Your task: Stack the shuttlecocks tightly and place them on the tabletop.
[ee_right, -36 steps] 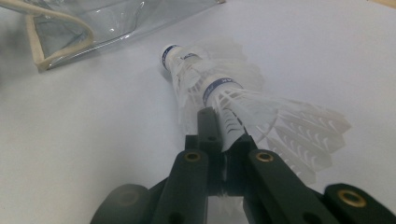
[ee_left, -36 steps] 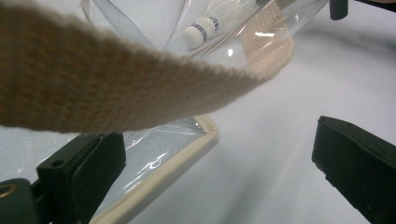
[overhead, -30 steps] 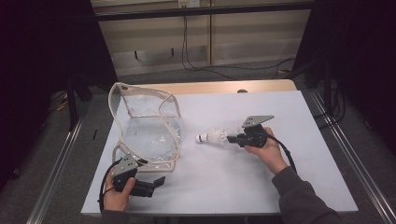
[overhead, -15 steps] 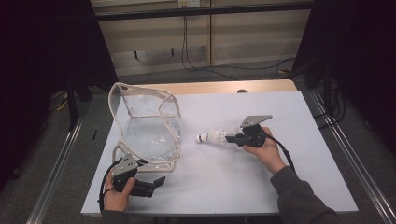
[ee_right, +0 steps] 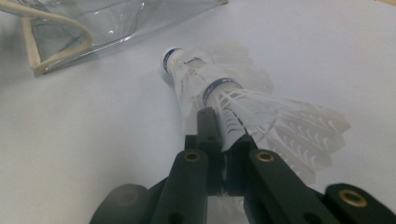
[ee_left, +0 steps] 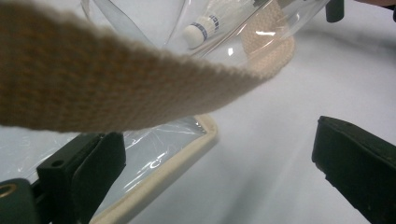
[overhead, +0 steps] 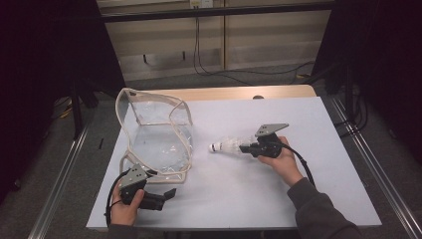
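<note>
The right tool (overhead: 247, 148) pinches the feather skirt of nested shuttlecocks (ee_right: 219, 95) just above the bench (overhead: 308, 199), beside the clear bag (overhead: 159, 134), while the left tool (ee_left: 205, 172) gapes empty; that edge grip could crush feathers or let one slide off.

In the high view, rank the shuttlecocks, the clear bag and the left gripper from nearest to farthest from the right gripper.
1. shuttlecocks: clamped in the right gripper, stacked.
2. clear bag: to their left on the table.
3. left gripper: at the table's near left edge.
</note>
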